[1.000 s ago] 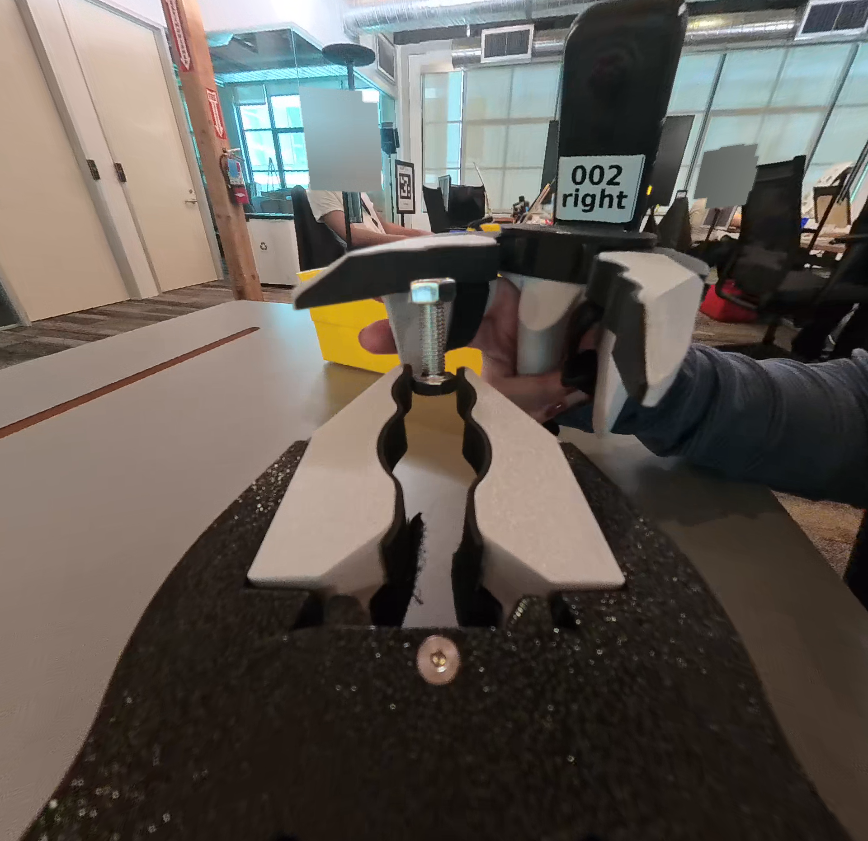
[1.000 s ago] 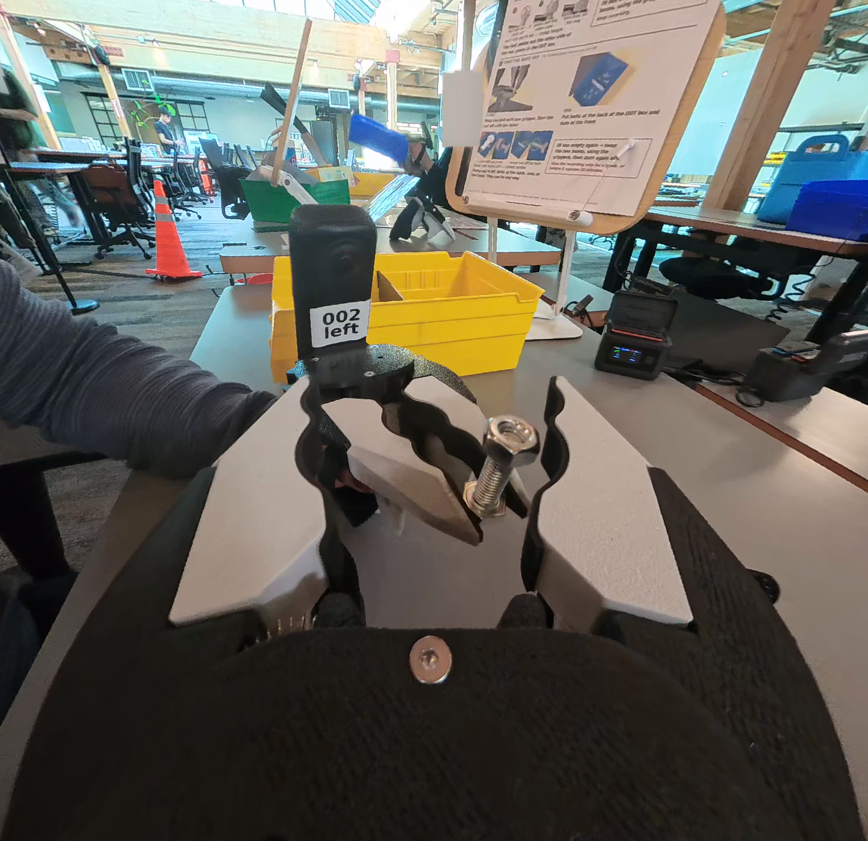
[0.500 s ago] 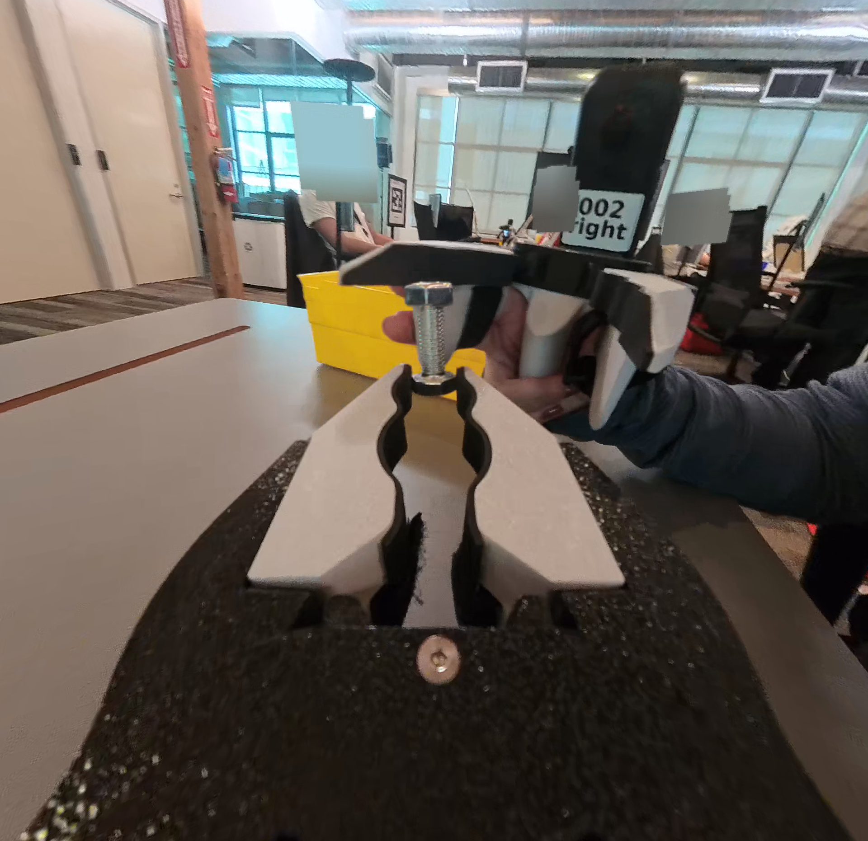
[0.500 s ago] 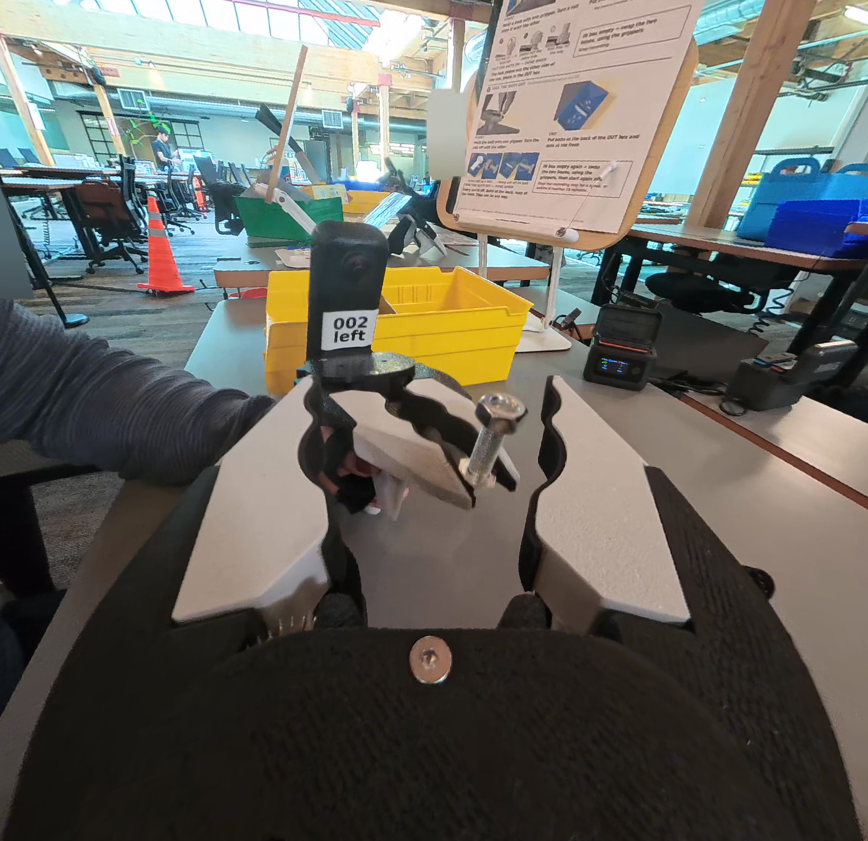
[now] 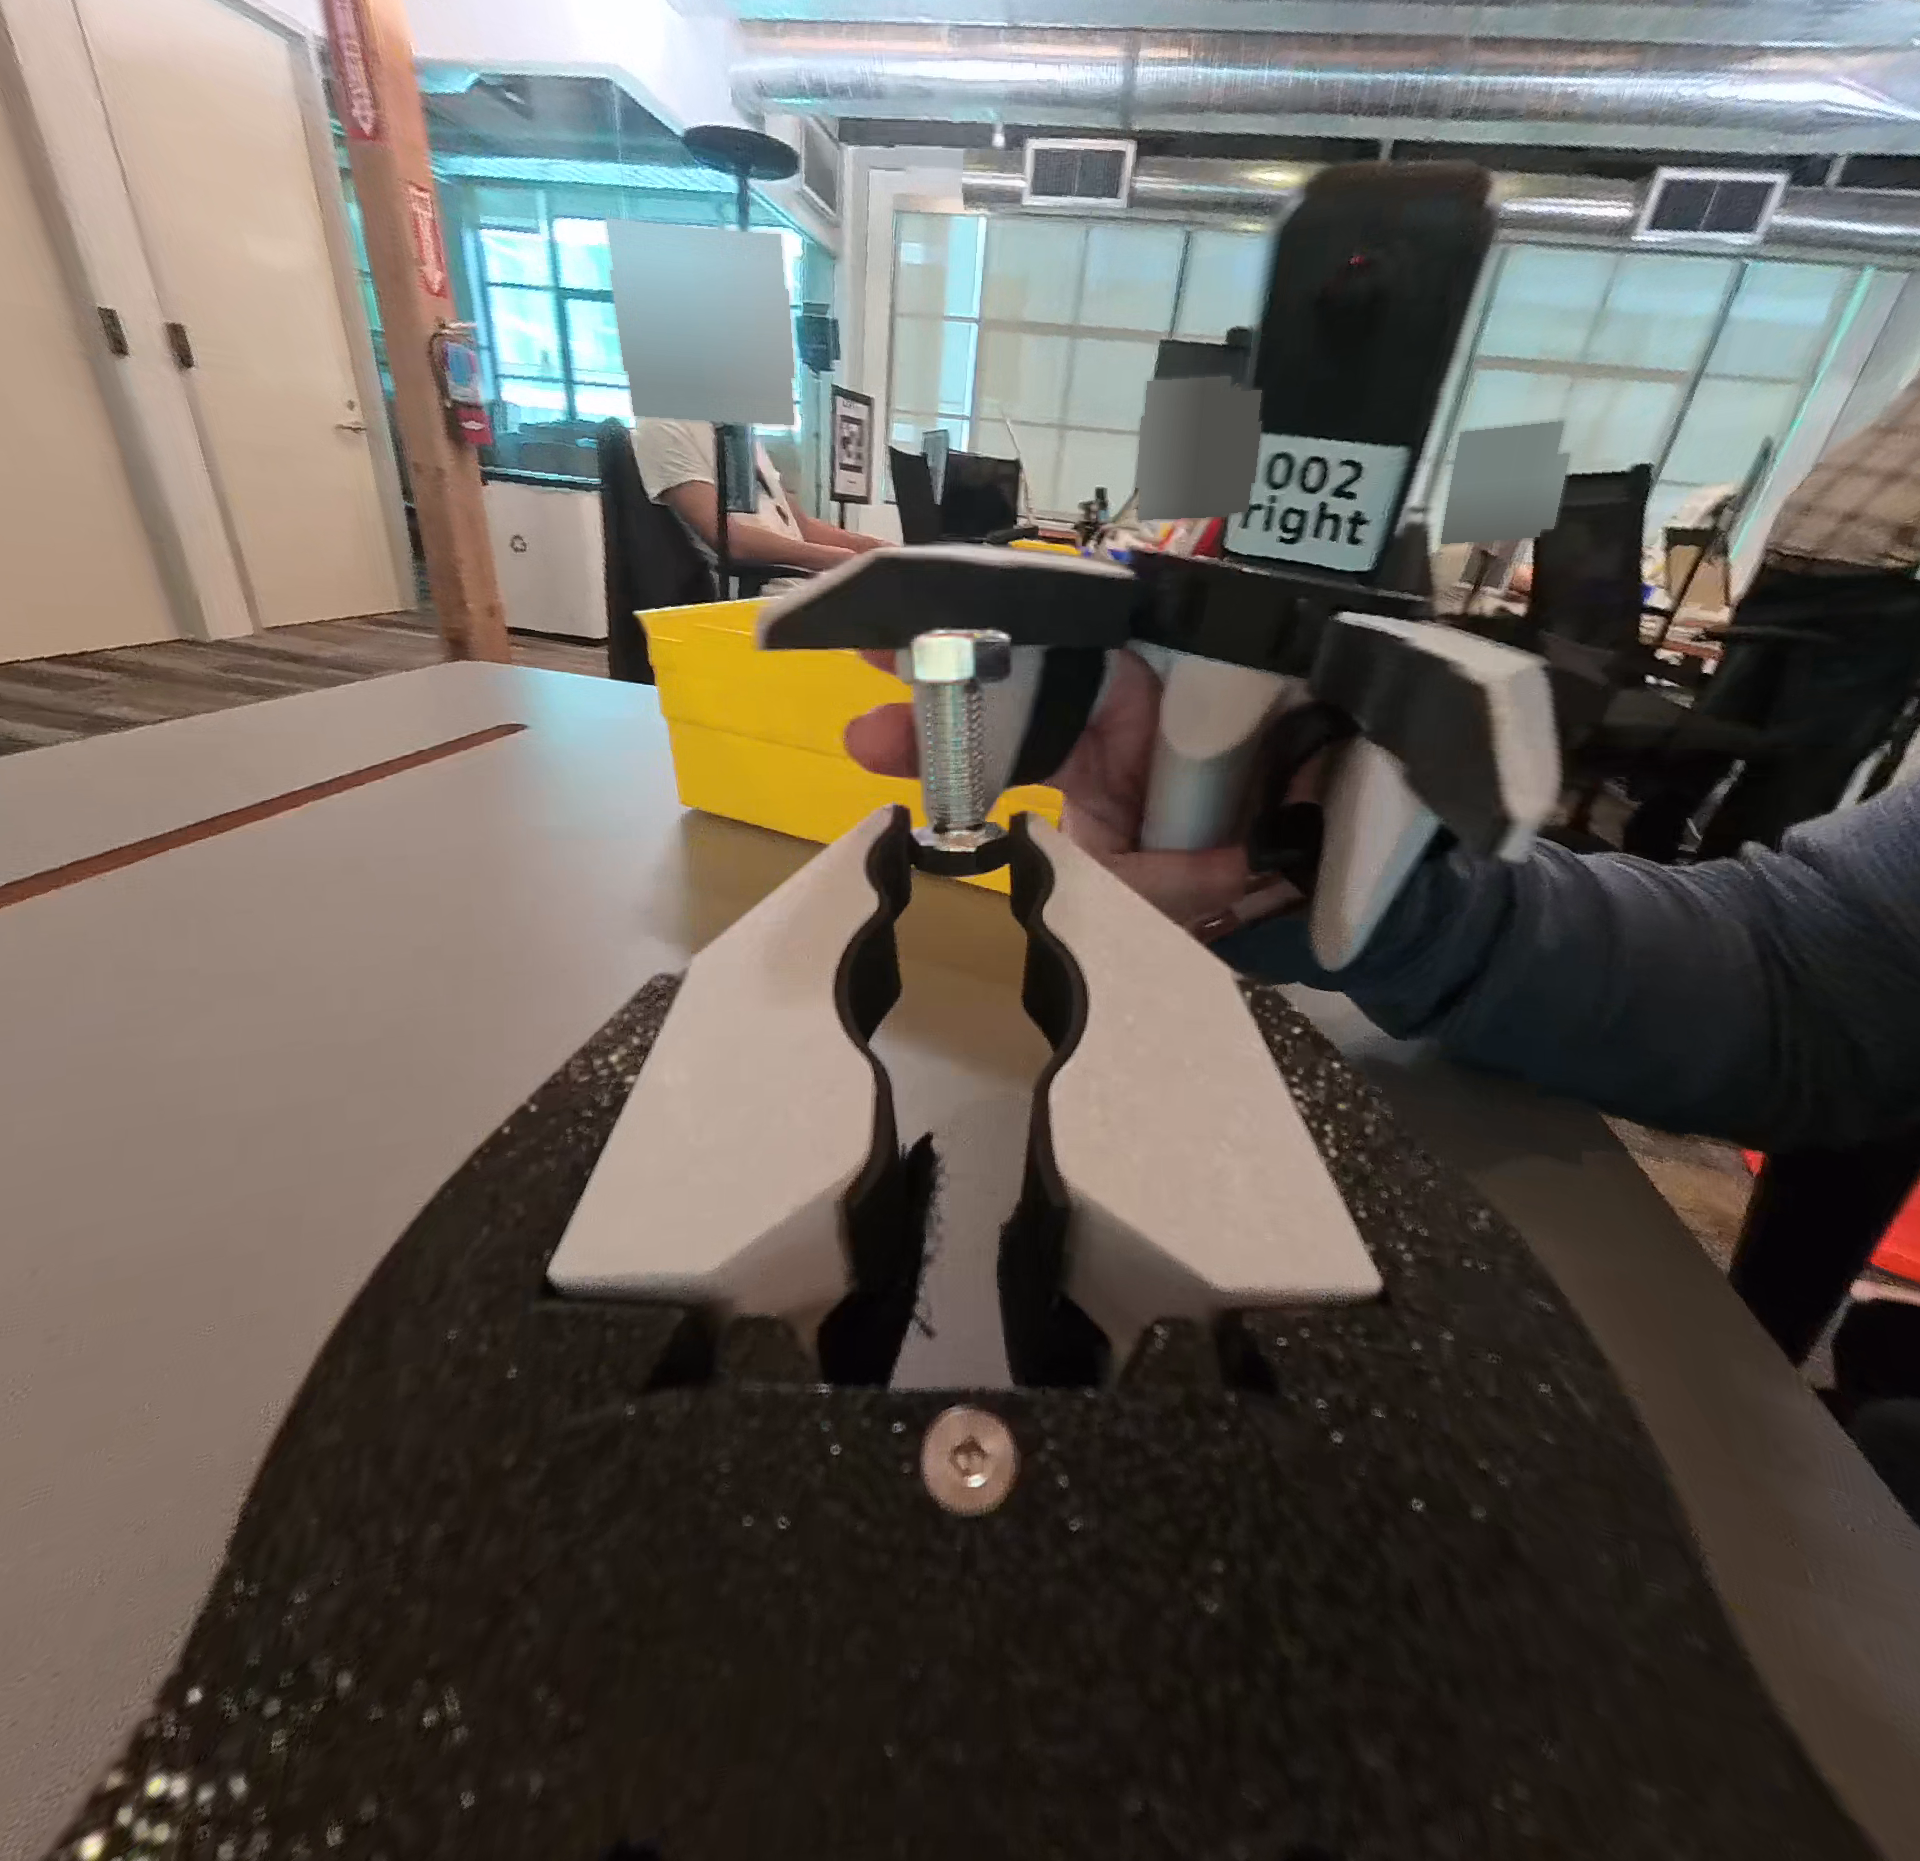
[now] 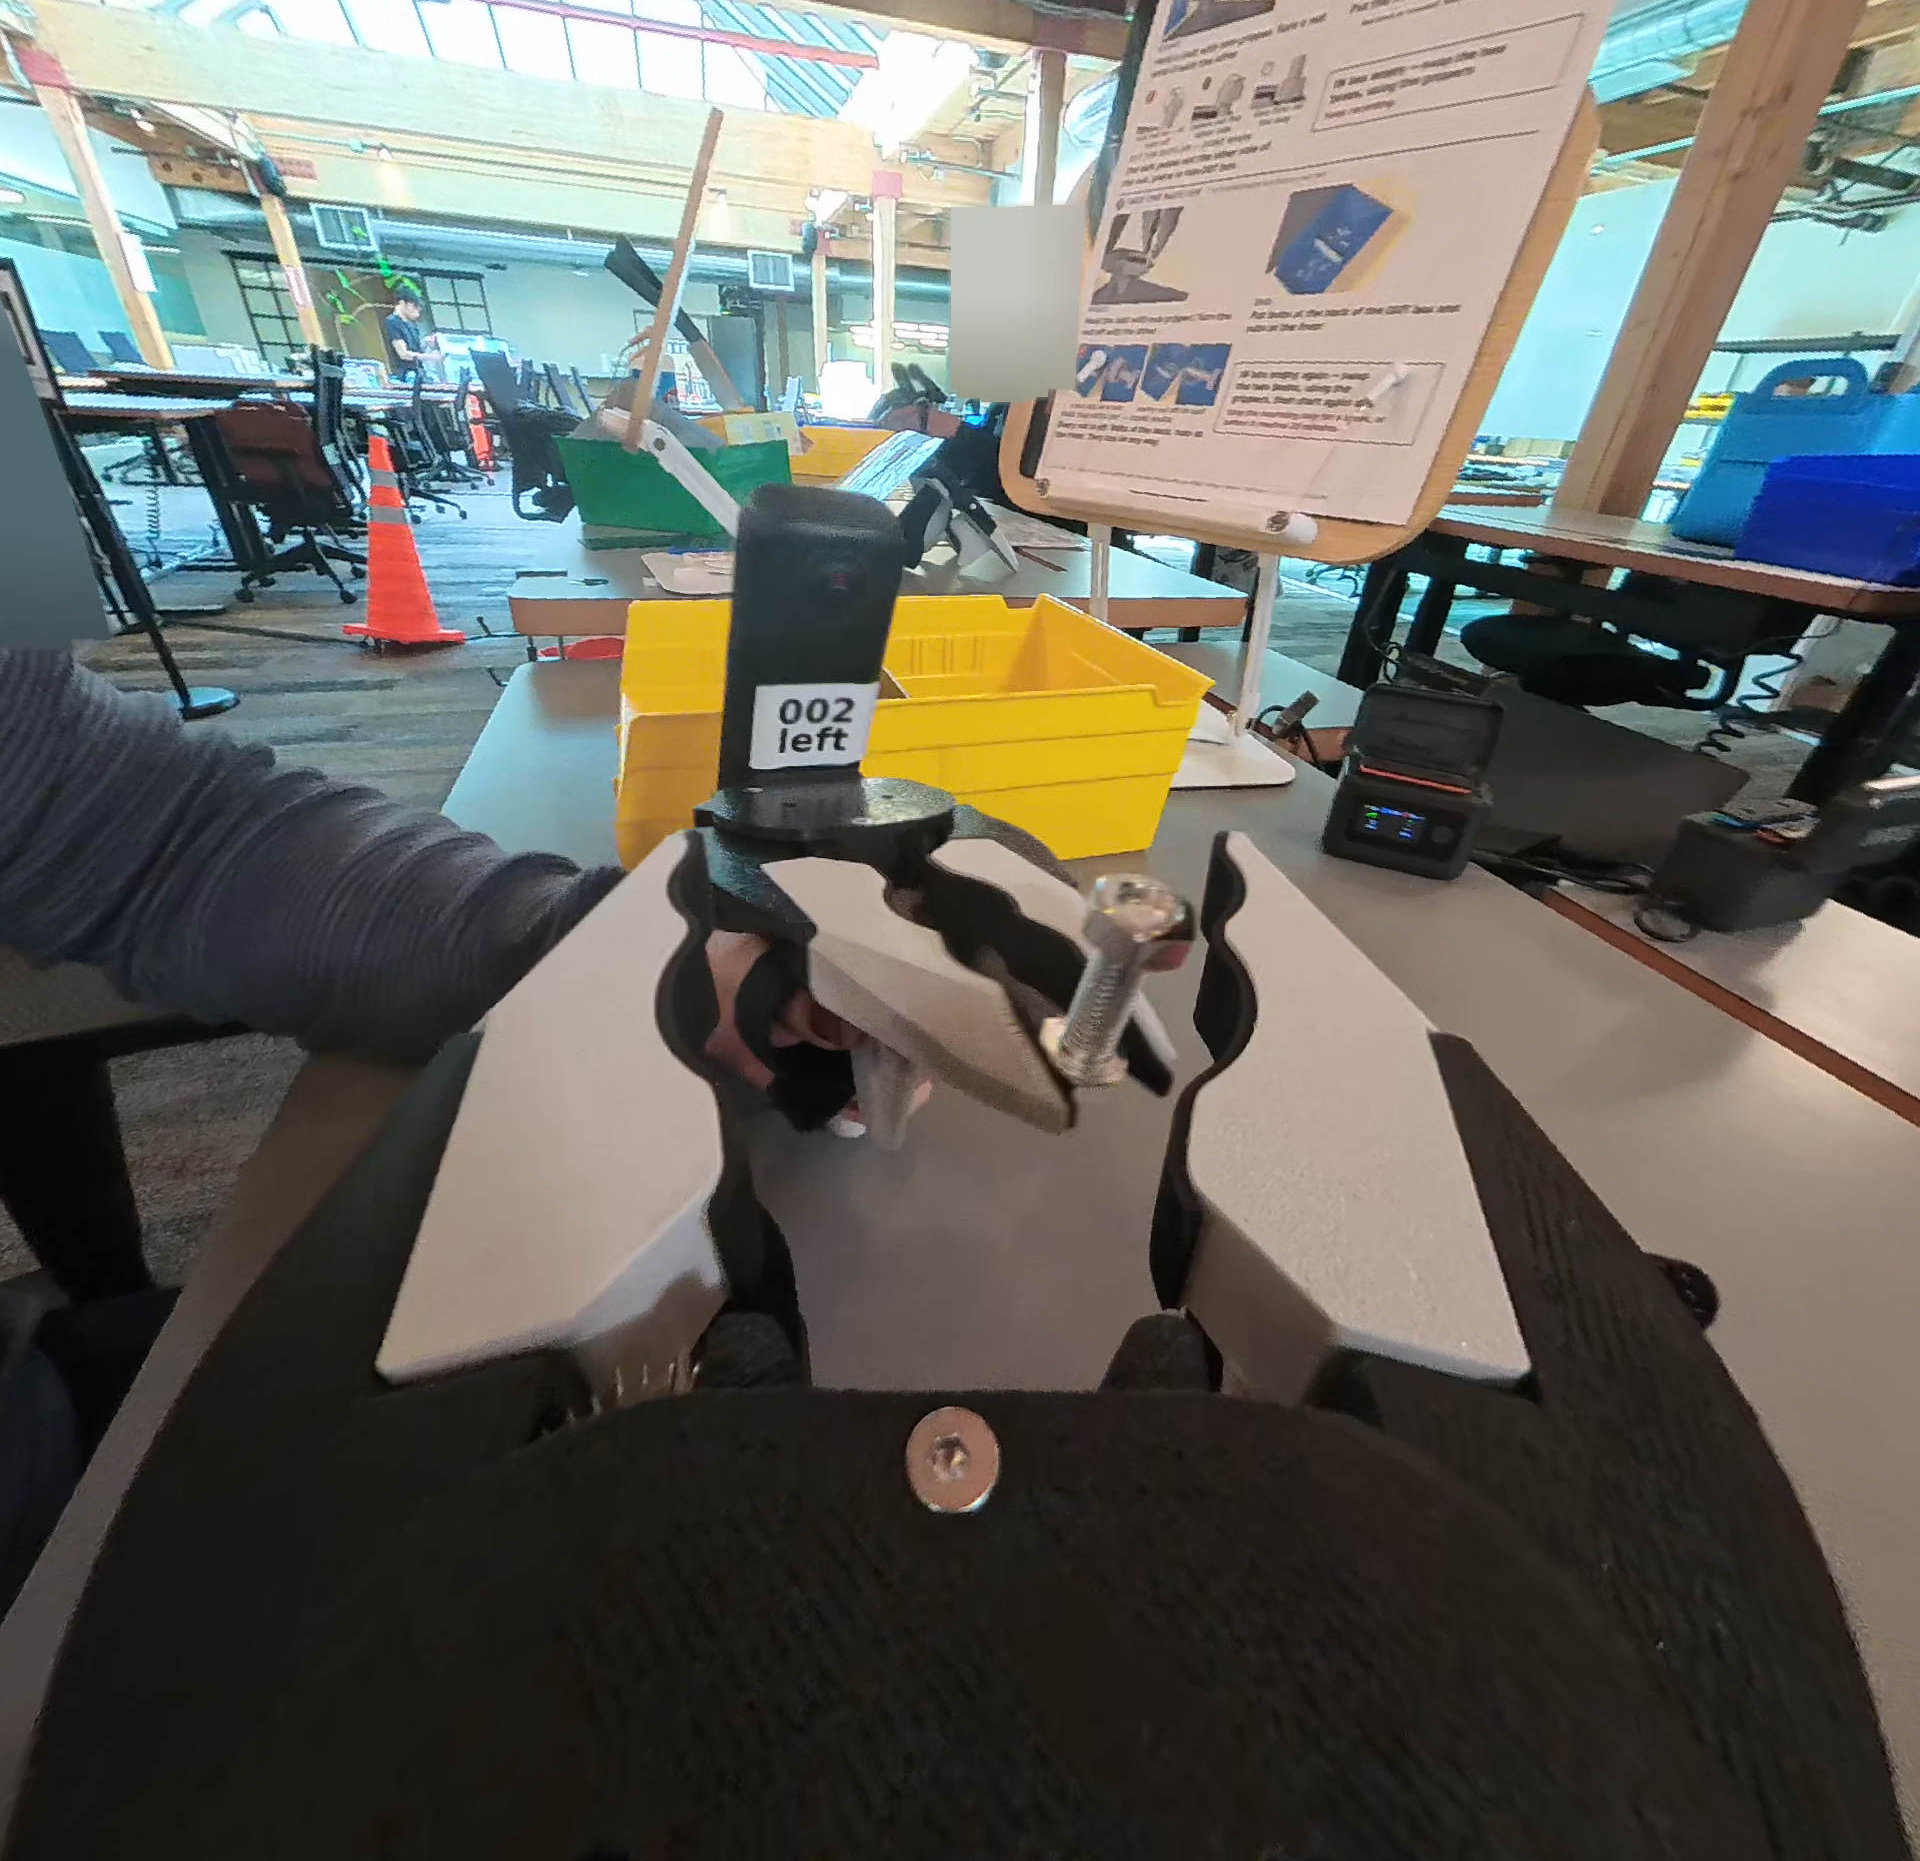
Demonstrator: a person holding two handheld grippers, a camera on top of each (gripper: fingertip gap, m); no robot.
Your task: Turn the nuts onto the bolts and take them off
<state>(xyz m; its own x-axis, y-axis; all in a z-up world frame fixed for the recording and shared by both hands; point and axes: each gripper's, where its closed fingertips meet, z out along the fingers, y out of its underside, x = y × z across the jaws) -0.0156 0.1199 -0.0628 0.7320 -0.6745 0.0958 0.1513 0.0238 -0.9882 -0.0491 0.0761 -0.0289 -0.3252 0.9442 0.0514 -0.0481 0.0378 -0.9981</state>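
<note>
Counter [image 5: 312, 980] fills the lower frame. Left tool [image 5: 961, 855], narrow, pinches the nut [image 5: 957, 841] at frame centre. Right tool [image 6: 956, 990] gapes wide around the bolt [image 6: 1117, 970], whose head has slid nearer its right finger; regrasping likely follows.

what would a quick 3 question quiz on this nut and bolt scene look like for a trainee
1. True or false: the left claw is shut on the nut at the lower end of the bolt.
2. Is the right claw A) shut on the bolt head, B) open with the bolt between its fingers, or C) out of view?
3. Fill in: behind both claws on the grey table sits a ____ bin.

Key: 1 true. 2 B. 3 yellow.
</note>
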